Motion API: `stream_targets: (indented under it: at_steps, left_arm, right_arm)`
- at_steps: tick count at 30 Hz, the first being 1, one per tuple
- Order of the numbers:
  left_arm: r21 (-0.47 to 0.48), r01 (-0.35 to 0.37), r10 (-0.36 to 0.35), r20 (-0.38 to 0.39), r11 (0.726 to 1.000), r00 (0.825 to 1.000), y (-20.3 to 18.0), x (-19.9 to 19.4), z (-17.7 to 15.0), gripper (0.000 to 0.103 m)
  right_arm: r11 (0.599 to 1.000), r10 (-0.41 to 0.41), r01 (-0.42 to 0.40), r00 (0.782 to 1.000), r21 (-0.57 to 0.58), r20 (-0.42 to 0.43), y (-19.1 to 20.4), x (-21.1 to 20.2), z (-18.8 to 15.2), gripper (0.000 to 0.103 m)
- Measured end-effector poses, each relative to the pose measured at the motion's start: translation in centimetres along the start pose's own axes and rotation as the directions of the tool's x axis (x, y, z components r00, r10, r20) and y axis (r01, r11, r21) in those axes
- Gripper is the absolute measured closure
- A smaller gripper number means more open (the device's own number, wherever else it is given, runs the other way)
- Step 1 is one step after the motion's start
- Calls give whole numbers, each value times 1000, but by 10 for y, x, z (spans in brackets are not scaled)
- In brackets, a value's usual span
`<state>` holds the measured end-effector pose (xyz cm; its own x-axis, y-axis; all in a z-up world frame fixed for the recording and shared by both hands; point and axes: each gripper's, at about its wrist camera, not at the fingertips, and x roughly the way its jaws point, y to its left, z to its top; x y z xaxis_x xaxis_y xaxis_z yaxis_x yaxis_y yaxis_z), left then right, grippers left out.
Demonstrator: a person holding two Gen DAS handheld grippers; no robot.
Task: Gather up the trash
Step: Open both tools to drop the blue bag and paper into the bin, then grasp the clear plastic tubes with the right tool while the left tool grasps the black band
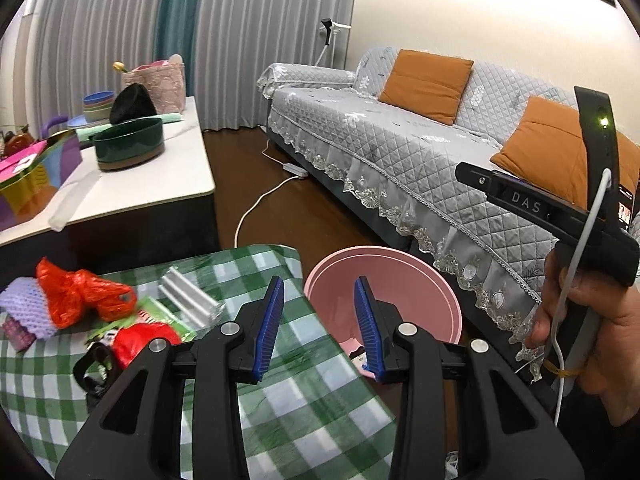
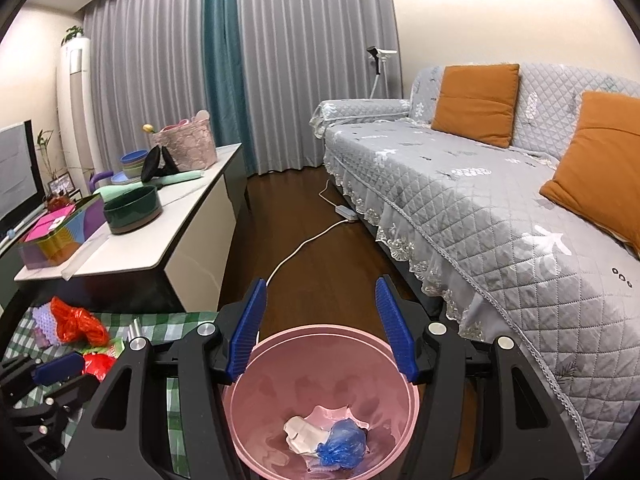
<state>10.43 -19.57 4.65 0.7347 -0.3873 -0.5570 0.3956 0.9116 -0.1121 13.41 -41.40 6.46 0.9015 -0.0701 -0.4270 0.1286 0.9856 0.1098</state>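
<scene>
Right hand-held gripper (image 2: 320, 328): nearest the right wrist camera, jaws spread wide and holding nothing, hanging directly over the mouth of the pink bin (image 2: 256, 408); by my reading that spot suits a drop into the bin.
Bin contents: a crumpled blue bag (image 2: 342, 446), a white scrap (image 2: 302, 434) and a pink wrapper piece (image 2: 340, 416) lie together at the bottom, so part of the collecting looks done.
Left hand-held gripper (image 1: 319, 320): jaws apart and empty, poised over the edge of the green checked cloth (image 1: 304, 400) where it meets the bin, fingers pointing between tabletop and bin.
Remaining trash: an orange-red plastic bag (image 1: 80, 296), a purple foam net (image 1: 24, 308), a red wrapper (image 1: 140, 340), a green packet (image 1: 168, 322) and a clear plastic tray (image 1: 192, 296) sit clustered on the cloth, left of the left gripper and close to each other; some overlap.
Bin placement: on the floor, tight against the cloth-covered tabletop and just beside the sofa (image 1: 440, 152), probably so each piece travels only a short way from cloth to bin.
Next step, as a guess: the left gripper is closer to the pile, so reaching left for the clear tray or red wrapper seems likely.
Risk: thin bags may slip or snag neighbouring pieces when pinched.
</scene>
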Motion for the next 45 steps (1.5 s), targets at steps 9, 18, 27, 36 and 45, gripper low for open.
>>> stream_targets:
  at_steps: [9, 18, 27, 36, 45]
  left_arm:
    - [-26, -33, 33, 16, 999, 999, 23, -25, -13, 68]
    - [-42, -79, 80, 32, 996, 996, 58, -54, -18, 75]
    - [-120, -188, 198, 85, 975, 976, 129, -104, -9, 78]
    - [-316, -246, 271, 36, 916, 962, 182, -112, -53, 78]
    - [-304, -257, 266, -12, 917, 964, 190, -80, -68, 78]
  right_arm:
    - [999, 27, -27, 1000, -35, -8, 16, -8, -5, 45]
    - [997, 72, -72, 997, -38, -7, 28, -15, -7, 47]
    - [989, 145, -145, 989, -11, 5, 46, -22, -4, 48]
    - [971, 234, -235, 972, -43, -24, 88, -16, -10, 49]
    - [950, 292, -302, 949, -79, -116, 129, 18, -31, 49]
